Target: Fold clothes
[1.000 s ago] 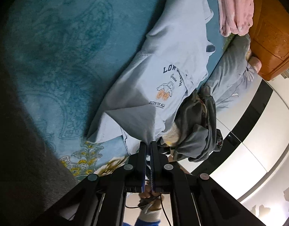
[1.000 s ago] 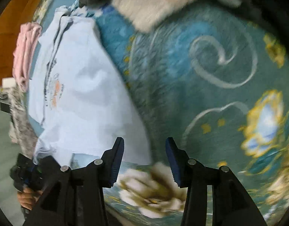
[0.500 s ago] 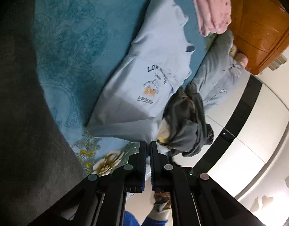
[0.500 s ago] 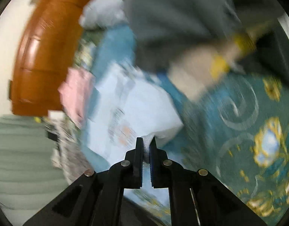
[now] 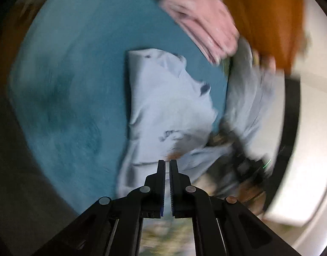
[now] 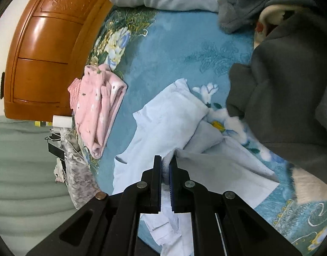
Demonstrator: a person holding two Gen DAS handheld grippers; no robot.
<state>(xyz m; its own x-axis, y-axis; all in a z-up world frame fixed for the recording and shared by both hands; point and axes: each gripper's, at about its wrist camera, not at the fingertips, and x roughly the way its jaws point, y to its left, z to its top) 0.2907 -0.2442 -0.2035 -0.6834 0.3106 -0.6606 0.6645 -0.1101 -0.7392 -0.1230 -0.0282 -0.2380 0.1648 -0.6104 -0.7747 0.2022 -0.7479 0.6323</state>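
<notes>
Pinching pale blue shirt [image 6: 163, 125] hem: right gripper [image 6: 165, 160] fingers clamped; left gripper [image 5: 167, 164] fingers together, grasp unclear.

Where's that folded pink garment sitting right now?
In the right wrist view the pink garment lies folded on the blue blanket, left of the light blue shirt and beside the wooden headboard.

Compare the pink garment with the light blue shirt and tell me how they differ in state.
The pink garment is folded into a compact stack; the light blue shirt is only partly folded, with loose flaps. The pink garment lies untouched near the wooden headboard; the light blue shirt is pinched by the right gripper. The pink garment is speckled; the light blue shirt looks plain here. Both rest on the teal blanket.
</notes>
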